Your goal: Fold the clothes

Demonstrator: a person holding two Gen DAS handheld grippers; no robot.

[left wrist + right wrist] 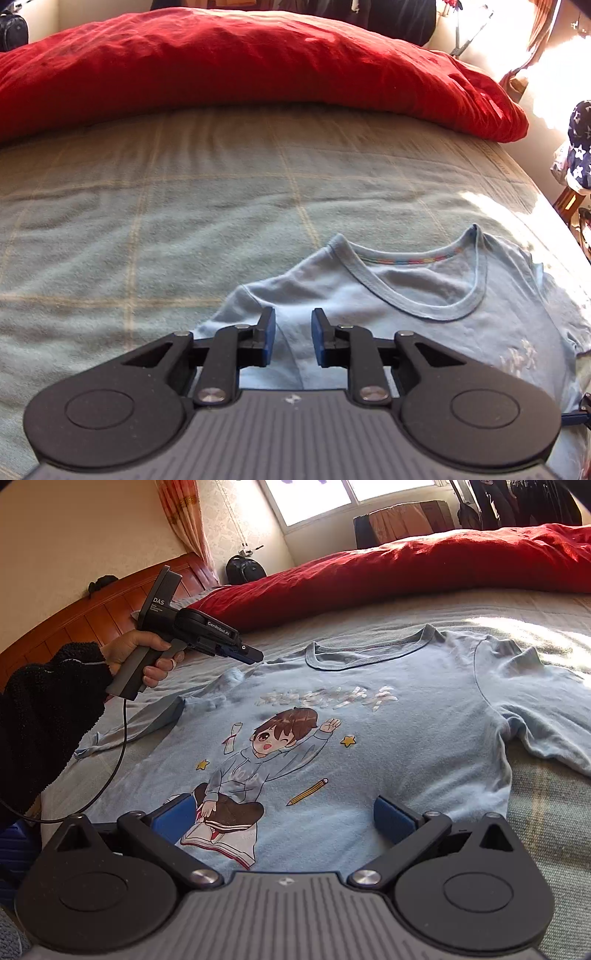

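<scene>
On the bed | left gripper (255, 654): over the light blue T-shirt's (369, 746) left shoulder, jaws slightly parted, holding nothing | T-shirt: flat, print up | right gripper (284, 816): above its lower front, jaws wide, empty

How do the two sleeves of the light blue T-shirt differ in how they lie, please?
The sleeve by the left gripper is crumpled and partly folded, lying in shade; the other sleeve spreads out flatter, reaching into sunlight. Both belong to the light blue T-shirt and rest on the bed.
</scene>
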